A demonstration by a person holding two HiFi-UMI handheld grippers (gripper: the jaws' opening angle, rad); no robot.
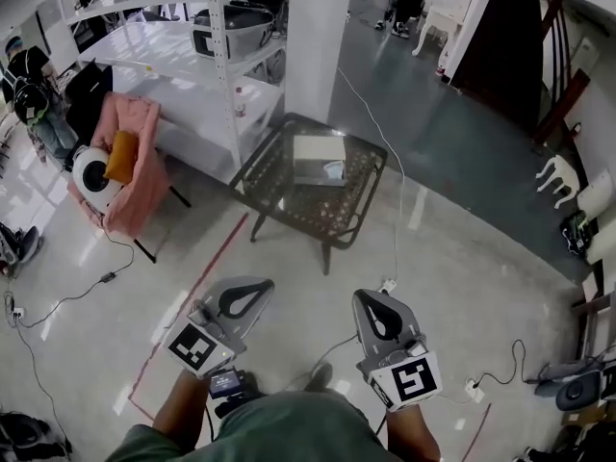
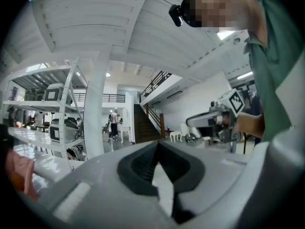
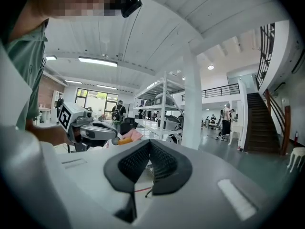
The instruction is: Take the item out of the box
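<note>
A pale grey-white box (image 1: 319,159) stands on a small dark mesh table (image 1: 358,203) in the middle of the head view, well ahead of both grippers. I cannot see what is inside it. My left gripper (image 1: 260,287) is held low near my body, its jaws shut with nothing between them; its own view shows the black pads (image 2: 143,168) meeting at the tip (image 2: 157,144). My right gripper (image 1: 372,296) is beside it, also shut and empty (image 3: 150,142). Each gripper shows in the other's view: the right gripper (image 2: 214,120) and the left gripper (image 3: 95,128).
A white pillar (image 1: 318,37) and white shelving (image 1: 217,56) rise behind the table. A pink chair (image 1: 135,162) with a white and orange object stands at the left. Cables (image 1: 385,152) and a red tape line (image 1: 192,296) run over the shiny floor. People stand far off.
</note>
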